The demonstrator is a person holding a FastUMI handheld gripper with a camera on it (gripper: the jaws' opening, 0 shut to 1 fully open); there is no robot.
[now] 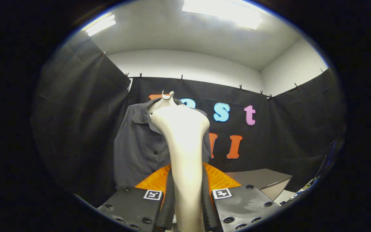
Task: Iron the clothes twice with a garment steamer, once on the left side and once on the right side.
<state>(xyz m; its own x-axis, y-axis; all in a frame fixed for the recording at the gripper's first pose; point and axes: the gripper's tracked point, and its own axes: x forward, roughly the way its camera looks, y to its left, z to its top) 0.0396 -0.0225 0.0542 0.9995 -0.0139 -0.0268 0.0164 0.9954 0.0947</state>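
Note:
My gripper (187,193) is shut on the cream-white garment steamer (184,141), whose handle runs up between the two fingers (169,196) and widens into a head at the top. Just beyond the steamer head hangs a dark grey buttoned shirt (138,151) on a pale hanger (164,100). The steamer head covers the shirt's middle and right part; the shirt's left side, collar and buttons show beside it. I cannot tell whether the head touches the cloth.
Black cloth walls enclose the booth on three sides behind the shirt. A grey box or table top (262,180) stands low to the right of the fingers. A bright ceiling light is overhead.

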